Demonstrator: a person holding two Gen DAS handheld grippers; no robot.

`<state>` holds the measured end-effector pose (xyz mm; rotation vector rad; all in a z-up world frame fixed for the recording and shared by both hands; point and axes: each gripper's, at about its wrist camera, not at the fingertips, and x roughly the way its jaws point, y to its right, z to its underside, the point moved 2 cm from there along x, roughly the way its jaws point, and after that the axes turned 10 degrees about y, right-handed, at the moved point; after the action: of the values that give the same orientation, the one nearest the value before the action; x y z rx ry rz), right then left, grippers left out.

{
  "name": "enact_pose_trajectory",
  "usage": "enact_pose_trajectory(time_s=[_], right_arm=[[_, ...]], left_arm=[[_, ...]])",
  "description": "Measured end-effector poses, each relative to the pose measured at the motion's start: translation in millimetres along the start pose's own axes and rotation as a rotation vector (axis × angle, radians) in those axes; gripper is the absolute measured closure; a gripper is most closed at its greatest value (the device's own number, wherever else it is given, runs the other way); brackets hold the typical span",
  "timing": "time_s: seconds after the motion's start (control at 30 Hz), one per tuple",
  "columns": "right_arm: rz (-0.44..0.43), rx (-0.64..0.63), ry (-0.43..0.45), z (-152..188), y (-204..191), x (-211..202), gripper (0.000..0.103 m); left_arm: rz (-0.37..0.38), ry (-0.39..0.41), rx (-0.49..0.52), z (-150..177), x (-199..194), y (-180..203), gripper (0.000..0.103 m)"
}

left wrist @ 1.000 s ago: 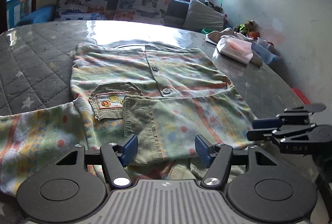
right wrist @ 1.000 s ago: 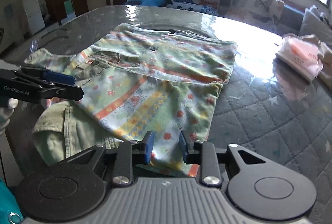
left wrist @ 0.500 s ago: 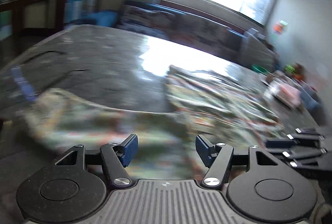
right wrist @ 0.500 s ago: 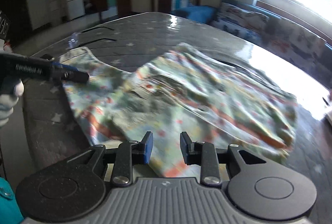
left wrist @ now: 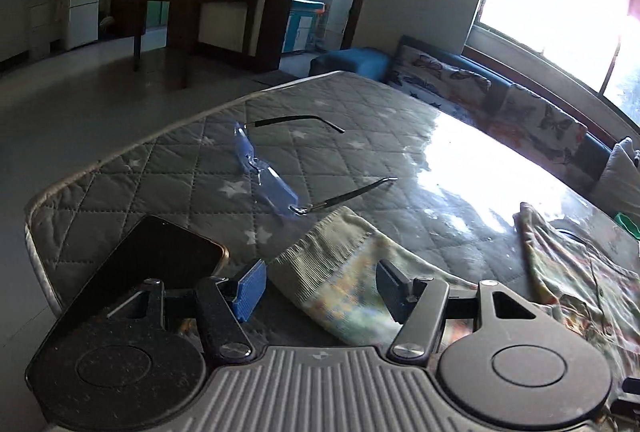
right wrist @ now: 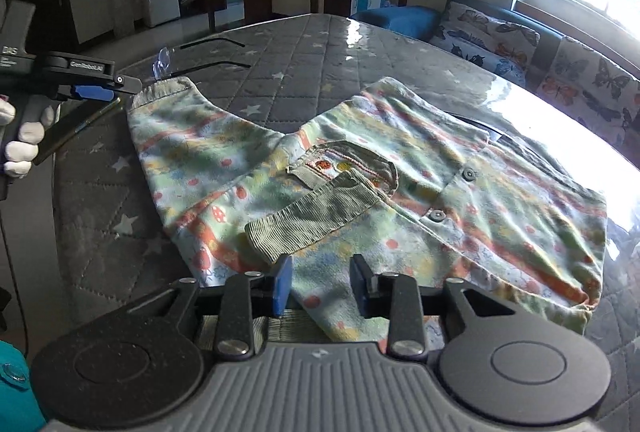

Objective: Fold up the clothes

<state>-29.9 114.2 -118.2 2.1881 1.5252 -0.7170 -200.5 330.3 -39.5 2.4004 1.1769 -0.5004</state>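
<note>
A child's patterned shirt (right wrist: 420, 192) with green ribbed cuffs lies flat on the quilted grey table; one sleeve is folded across its front, the other sleeve (right wrist: 188, 136) stretches out left. In the left wrist view my left gripper (left wrist: 320, 286) is open, its jaws on either side of that sleeve's ribbed cuff (left wrist: 332, 244). It also shows in the right wrist view (right wrist: 108, 92) at the cuff. My right gripper (right wrist: 320, 284) is open just above the shirt's near edge, with fabric between its jaws.
A pair of glasses (left wrist: 276, 188) lies on the table beyond the cuff. A black phone (left wrist: 160, 264) lies at the near left corner. The table edge (left wrist: 120, 152) runs close on the left. A sofa with butterfly cushions (right wrist: 560, 48) stands behind.
My left gripper has swung left from the shirt's front to the outstretched sleeve cuff. The right view has turned left too, and its jaws have spread wider.
</note>
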Motion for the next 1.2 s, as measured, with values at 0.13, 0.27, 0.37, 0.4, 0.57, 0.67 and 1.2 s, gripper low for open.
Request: enact_pose_trajectory(time_s=[0.13, 0.27, 0.37, 0.4, 0.57, 0.67, 1.2], right_arm=[[-0.005, 0.0, 0.011, -2, -2, -3, 0.069], [-0.013, 0.007, 0.023, -4, -4, -6, 0.069], [-0.02, 0.008, 0.03, -4, -6, -9, 0.068], [-0.02, 0.009, 0.032, -4, -6, -10, 0.068], [-0.014, 0.022, 0.046, -2, -4, -15, 0.068], [-0.007, 0.032, 0.057, -1, -3, -19, 0.068], [0.044, 0.107, 0.13, 4, 19, -47, 0.068]], left_arm=[[-0.011, -0.009, -0.021, -1, 8, 0, 0.04], [-0.037, -0.019, -0.05, 3, 14, 1, 0.04], [-0.058, -0.039, -0.092, 6, 18, -1, 0.04], [-0.063, -0.044, -0.102, 7, 20, -2, 0.04], [-0.083, -0.028, -0.113, 9, 21, -1, 0.059], [-0.093, -0.024, -0.122, 9, 23, -3, 0.081], [0.269, 0.127, -0.051, -32, -55, 93, 0.095]])
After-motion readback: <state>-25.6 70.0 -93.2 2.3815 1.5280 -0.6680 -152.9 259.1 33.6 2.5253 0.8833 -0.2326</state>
